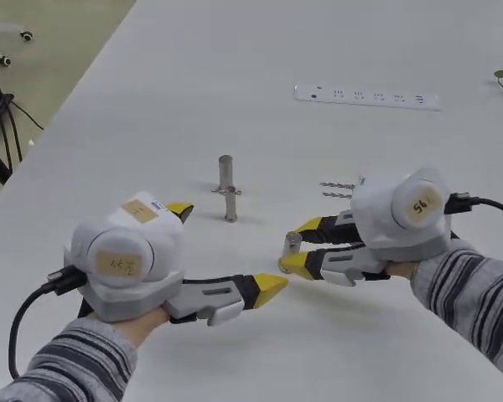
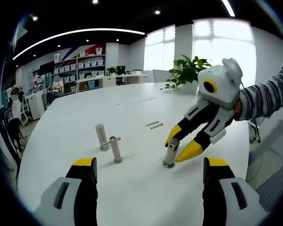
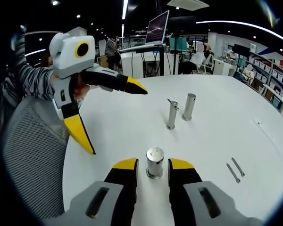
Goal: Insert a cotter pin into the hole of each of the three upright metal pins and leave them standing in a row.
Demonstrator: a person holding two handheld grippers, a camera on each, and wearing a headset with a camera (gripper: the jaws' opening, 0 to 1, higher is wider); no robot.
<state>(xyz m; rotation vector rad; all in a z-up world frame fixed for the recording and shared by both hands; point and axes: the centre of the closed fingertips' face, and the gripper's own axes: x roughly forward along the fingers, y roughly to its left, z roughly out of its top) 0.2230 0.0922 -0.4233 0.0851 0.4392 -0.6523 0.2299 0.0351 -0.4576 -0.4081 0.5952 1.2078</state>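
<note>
Right gripper (image 3: 153, 165) low over table, jaws narrowly apart, straddling upright metal pin (image 1: 292, 243); slim gap each side, no clamp. Left gripper (image 2: 151, 165) jaws wide apart, nothing between. Head view centre: pinned post (image 1: 230, 203) with cotter pin through top, plain post (image 1: 225, 172) just behind. Loose cotter pins (image 1: 337, 190) right of them.

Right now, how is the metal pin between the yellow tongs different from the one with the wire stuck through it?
The near pin stands between the right gripper tongs; the wired pin stands free, farther off. The near pin has nothing through its top; the wired pin carries a cotter pin there. Both are shiny metal and upright on the white table.
</note>
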